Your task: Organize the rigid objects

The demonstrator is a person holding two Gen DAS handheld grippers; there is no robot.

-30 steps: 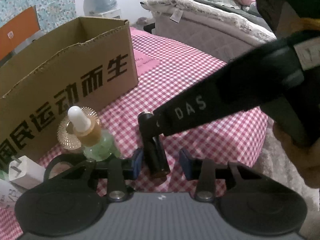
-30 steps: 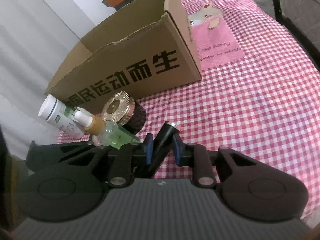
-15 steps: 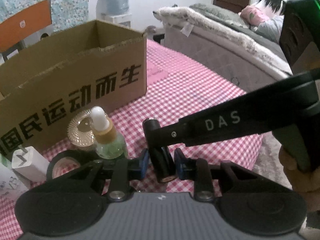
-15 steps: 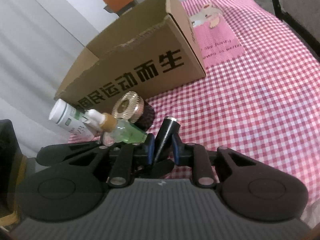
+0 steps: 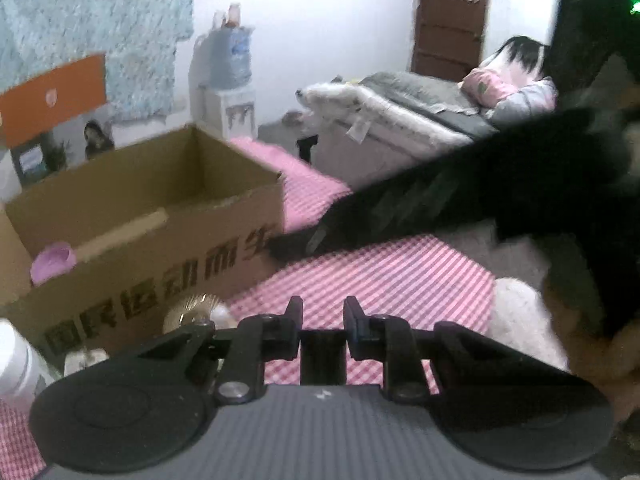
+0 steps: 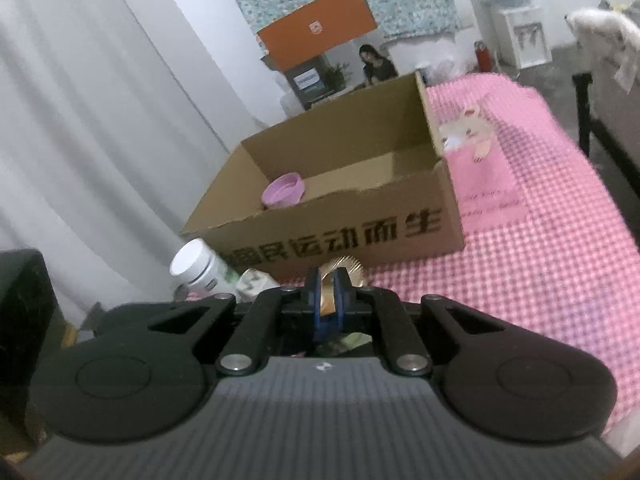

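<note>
My left gripper (image 5: 322, 312) is shut on a black cylinder (image 5: 322, 360), which stands upright between its fingers above the pink checked cloth (image 5: 392, 276). My right gripper (image 6: 328, 284) is shut, its blue pads nearly touching, with nothing visible between them. In the left wrist view its dark, blurred body (image 5: 440, 204) reaches in from the right towards the cardboard box (image 5: 160, 280). The box (image 6: 340, 236) is open at the top and holds a pink bowl (image 6: 283, 194).
In front of the box stand a gold-lidded jar (image 6: 352, 270), a white bottle (image 6: 200, 266) and a white plug (image 6: 256, 282). A grey curtain (image 6: 100, 140) hangs at the left. A grey sofa (image 5: 400, 136) stands beyond the table's right edge.
Both grippers have risen, so the inside of the box now shows. The left jaws closed on the black cylinder and lifted it. The cylinder is no longer seen between the right pads.
</note>
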